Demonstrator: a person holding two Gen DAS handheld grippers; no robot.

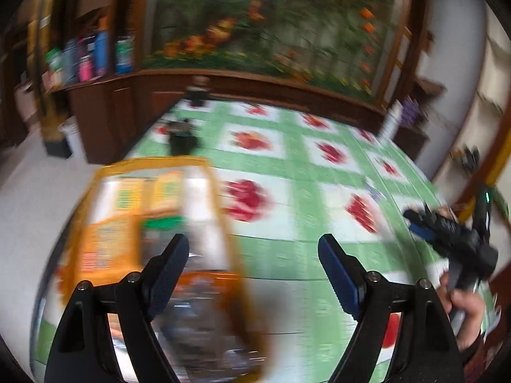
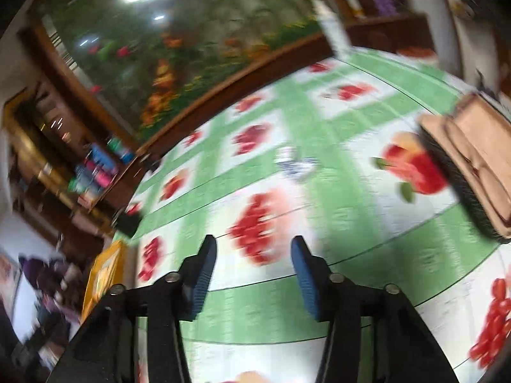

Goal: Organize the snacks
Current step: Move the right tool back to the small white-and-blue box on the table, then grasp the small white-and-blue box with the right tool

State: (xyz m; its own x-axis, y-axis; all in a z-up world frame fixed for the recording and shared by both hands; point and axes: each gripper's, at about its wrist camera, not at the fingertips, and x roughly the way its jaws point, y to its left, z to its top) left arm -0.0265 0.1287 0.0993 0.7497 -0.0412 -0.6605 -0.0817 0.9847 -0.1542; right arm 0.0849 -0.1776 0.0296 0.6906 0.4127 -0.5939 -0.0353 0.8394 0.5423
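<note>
An orange-rimmed box (image 1: 220, 210) with several snack packets (image 1: 131, 210) stands on the table's left side, blurred, under my left gripper's left finger. My left gripper (image 1: 252, 249) is open and empty above the box's right edge. My right gripper (image 2: 252, 249) is open and empty over the green fruit-print tablecloth (image 2: 335, 191); it also shows in the left wrist view (image 1: 453, 236) at the right, held by a hand. The box's edge shows at the lower left of the right wrist view (image 2: 102, 274). A small blue-and-white wrapper (image 2: 297, 162) lies on the cloth ahead.
A tan and black brush-like object (image 2: 472, 172) lies at the table's right edge. Dark small objects (image 1: 182, 137) stand at the table's far left. A wooden cabinet with a flower picture (image 1: 271, 22) is behind, with bottles on a shelf (image 1: 92, 54).
</note>
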